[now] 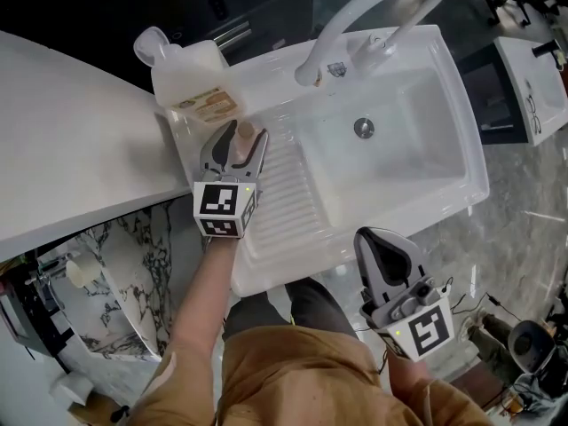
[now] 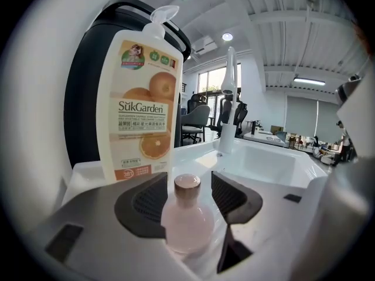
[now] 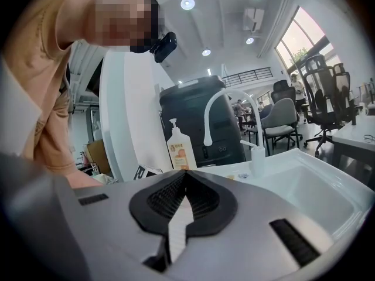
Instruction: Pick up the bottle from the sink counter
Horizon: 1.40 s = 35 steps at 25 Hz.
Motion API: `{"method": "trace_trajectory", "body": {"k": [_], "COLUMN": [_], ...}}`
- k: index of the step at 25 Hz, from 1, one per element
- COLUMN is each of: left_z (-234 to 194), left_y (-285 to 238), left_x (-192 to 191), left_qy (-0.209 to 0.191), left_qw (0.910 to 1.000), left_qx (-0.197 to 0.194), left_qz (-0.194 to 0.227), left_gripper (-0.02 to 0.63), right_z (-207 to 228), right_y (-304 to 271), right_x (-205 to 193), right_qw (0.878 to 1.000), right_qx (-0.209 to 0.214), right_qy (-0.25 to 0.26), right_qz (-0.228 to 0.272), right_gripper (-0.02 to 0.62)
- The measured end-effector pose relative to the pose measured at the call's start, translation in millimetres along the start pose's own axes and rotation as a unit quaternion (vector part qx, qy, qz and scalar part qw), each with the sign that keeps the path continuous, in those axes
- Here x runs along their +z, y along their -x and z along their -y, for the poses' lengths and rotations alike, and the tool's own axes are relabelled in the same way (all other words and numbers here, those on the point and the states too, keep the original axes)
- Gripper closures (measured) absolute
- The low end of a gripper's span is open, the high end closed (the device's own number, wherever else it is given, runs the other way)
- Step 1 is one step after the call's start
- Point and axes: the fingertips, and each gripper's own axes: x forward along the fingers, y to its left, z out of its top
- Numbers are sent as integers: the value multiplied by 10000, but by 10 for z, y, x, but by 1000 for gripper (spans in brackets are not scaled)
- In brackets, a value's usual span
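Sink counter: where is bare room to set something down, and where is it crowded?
Free: the basin, bare but for its drain, and the drainboard's near half. Crowded: the back left corner, where the soap bottle stands and the small pink bottle sits between the left hand-held gripper's open jaws.

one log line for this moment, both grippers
left gripper: open around bottle on counter | right gripper: shut, empty | bottle: not yet gripped
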Motion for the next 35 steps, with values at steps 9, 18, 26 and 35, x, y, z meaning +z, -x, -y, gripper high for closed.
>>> {"method": "trace_trajectory", "body": {"k": [9,18,26,35], "left_z": [11,-9,-57,-35], "left_y": [-149,-235,-242,-330], "left_x": [-77,-122,-134,-189], "left_qy": [-133,-178,-210,65], "left_qw": [9994,9984,9976,9968], "left_qx": [68,290,403,396], "left_qz": [-325,-455,-524,-686], "left_gripper": [362,413,476,482], "right_z": [70,154,198,181], "right_y": [-13,21,64,71], "right_x": [-23,-24,-64,-32], "right_qw": [10000,9998,9999,9999], "right_qx": [25,6,-20,22], "right_qy": [-89,-174,-117,-160], "right_qz": [-29,51,16,56], "right_gripper": [592,592,592,592]}}
